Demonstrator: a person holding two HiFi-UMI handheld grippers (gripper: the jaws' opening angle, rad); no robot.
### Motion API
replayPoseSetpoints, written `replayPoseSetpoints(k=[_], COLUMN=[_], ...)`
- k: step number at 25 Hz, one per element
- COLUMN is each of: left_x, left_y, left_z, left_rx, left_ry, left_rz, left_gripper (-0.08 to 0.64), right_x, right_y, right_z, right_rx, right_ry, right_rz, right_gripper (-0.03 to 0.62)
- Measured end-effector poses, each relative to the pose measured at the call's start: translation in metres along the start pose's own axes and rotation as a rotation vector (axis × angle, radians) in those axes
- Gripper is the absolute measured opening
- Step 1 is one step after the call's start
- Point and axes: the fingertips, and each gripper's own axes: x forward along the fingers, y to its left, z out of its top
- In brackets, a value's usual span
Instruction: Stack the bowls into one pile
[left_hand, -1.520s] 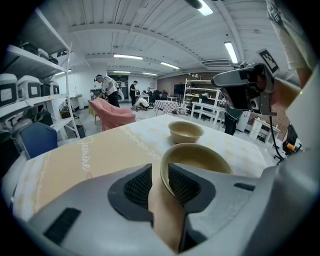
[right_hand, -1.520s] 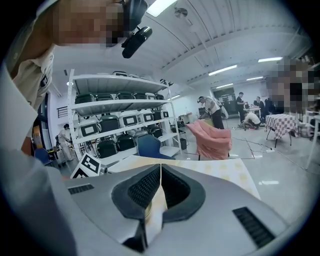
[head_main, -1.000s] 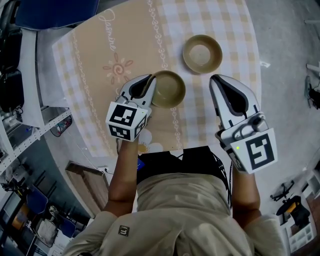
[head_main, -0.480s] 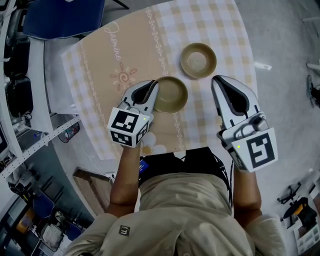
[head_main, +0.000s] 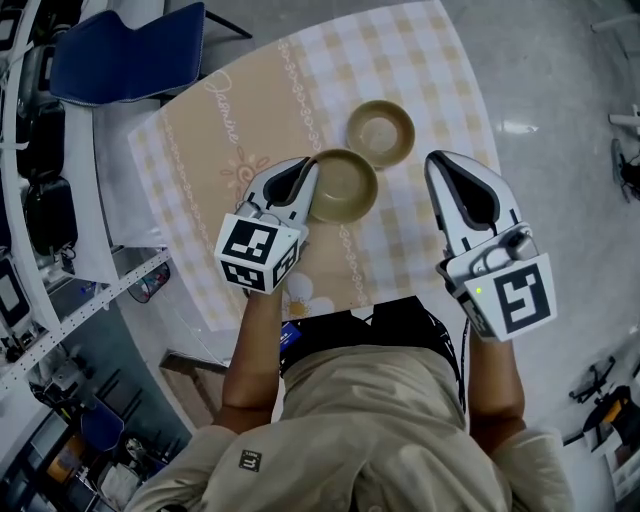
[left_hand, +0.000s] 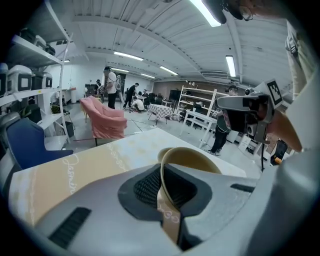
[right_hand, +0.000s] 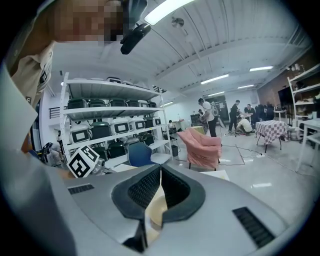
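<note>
In the head view my left gripper (head_main: 307, 172) is shut on the near rim of a tan bowl (head_main: 345, 186), which it holds just above the checked tablecloth (head_main: 220, 150). The left gripper view shows the thin rim of that bowl (left_hand: 192, 156) pinched between the dark pads of the left gripper (left_hand: 162, 172). A second tan bowl (head_main: 381, 131) stands on the cloth just beyond the held one, their edges almost meeting. My right gripper (head_main: 446, 165) hovers to the right of both bowls, its jaws together with nothing in them, as the right gripper view (right_hand: 160, 172) confirms.
A blue chair (head_main: 130, 48) stands at the table's far left corner. White shelving (head_main: 60, 200) with dark cases runs along the left. The table's right edge drops to grey floor (head_main: 560, 120). A pink armchair (right_hand: 202, 147) and people stand far off.
The left gripper has carried its bowl closer to the second bowl, so the gap between them has nearly shut. The right gripper has stayed put.
</note>
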Motion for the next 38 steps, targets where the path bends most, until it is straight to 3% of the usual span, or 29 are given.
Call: replayPoseSetpoints(k=[9, 18, 38], left_x=[0.025, 0.058, 0.093], left_y=[-0.001, 0.000, -0.009], left_z=[0.014, 0.029, 0.026], left_rx=[0.009, -0.033, 0.087], left_ry=[-0.020, -0.069, -0.063], left_rz=[0.006, 0.004, 0.001], left_gripper=[0.025, 0.025, 0.031], right_x=[-0.010, -0.019, -0.013], right_y=[-0.024, -0.049, -0.066], right_z=[0.002, -0.016, -0.048], right_rx=[0.012, 0.035, 0.059], right_ry=[-0.001, 0.023, 0.058], right_rz=[-0.040, -0.069, -0.066], right_gripper=[0.005, 0.005, 0.005])
